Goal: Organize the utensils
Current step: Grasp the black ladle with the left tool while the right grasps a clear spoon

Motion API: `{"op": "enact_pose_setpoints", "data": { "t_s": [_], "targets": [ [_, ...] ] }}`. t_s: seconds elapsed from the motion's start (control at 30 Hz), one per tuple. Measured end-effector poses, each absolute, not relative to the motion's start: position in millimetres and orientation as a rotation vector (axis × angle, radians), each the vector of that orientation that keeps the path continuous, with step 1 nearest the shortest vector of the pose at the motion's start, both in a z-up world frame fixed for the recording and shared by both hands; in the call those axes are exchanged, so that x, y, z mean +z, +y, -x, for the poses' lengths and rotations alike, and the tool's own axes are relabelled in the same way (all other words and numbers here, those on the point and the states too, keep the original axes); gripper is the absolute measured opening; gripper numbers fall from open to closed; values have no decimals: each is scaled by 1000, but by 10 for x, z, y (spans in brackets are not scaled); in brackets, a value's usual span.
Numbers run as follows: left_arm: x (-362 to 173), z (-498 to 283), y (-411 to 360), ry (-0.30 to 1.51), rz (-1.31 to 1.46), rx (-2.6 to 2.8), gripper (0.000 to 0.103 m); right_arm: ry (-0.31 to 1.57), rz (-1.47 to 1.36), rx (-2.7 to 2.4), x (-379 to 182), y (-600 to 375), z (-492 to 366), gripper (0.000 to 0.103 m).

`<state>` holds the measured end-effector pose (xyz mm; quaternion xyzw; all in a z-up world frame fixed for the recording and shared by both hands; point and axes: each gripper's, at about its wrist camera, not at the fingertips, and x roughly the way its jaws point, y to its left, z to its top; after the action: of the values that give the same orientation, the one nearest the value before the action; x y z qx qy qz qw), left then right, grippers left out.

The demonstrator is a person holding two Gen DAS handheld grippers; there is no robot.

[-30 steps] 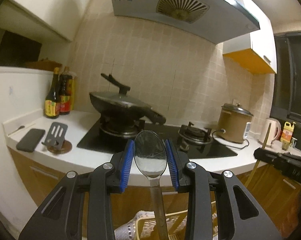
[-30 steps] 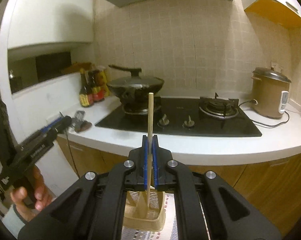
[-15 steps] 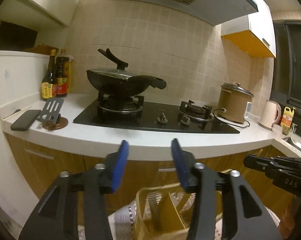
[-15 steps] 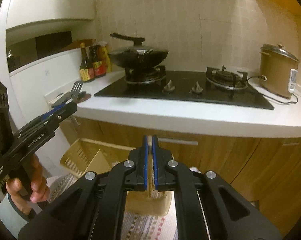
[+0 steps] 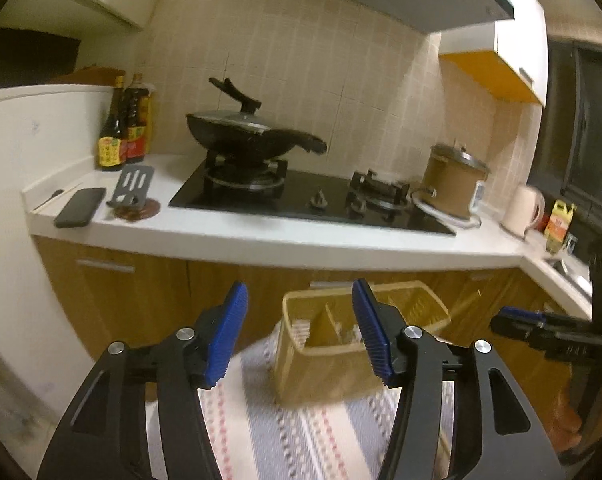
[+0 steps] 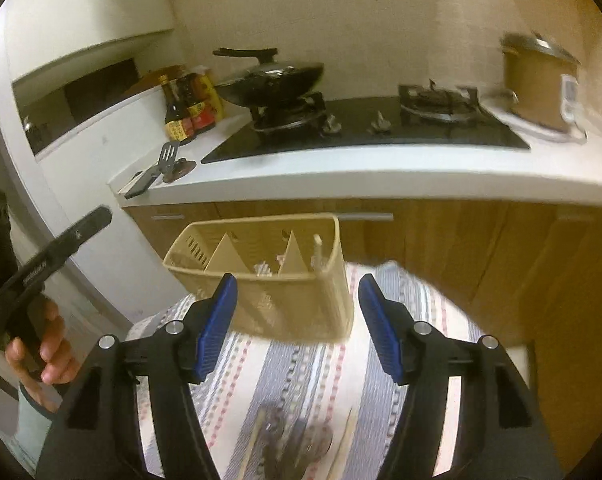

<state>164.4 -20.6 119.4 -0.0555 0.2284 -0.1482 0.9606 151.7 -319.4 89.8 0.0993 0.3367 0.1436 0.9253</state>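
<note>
Both of your tools have just let go over the caddy (image 6: 261, 276), the slotted beige holder standing on the striped cloth (image 6: 301, 380). One chopstick (image 6: 318, 252) now stands in its rightmost compartment; in the blur the other compartments' contents cannot be told.

The next pick looks to be from the loose utensils (image 6: 297, 444) lying on the cloth on your side of the caddy. Bring the right gripper (image 6: 297, 316) down over one piece only, jaws square across its handle, and close near the middle so it hangs straight for the drop into the caddy. Sort like with like.

The right gripper's jaws have just been opening and stand apart with nothing between them. The left gripper (image 5: 301, 332), hovering short of the caddy, has also been opening; its jaws are apart and hold nothing.
</note>
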Motion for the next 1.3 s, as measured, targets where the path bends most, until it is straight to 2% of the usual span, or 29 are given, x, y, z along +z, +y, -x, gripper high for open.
{"op": "enact_pose_setpoints", "data": {
  "t_s": [0.17,0.43,0.73,1.07,1.3],
  "targets": [
    [1081,-1445,-268,605,56,-323,57,824,-228,277,745,-3243,-1419,59],
    [379,-1222,-426,872,-44,-398,57,1005,-221,282,211,-3181,-1292,59],
    [-255,-1102,-571,1086,-82,-502,57,1089,-198,269,-70,-3115,-1183,59],
    [-469,-944,-821,1100,-187,-510,57,1190,-176,214,-400,-2976,-1350,59],
    [-571,-960,-871,1119,-226,-517,56,1234,-153,165,-533,-2876,-1494,49]
  ]
}}
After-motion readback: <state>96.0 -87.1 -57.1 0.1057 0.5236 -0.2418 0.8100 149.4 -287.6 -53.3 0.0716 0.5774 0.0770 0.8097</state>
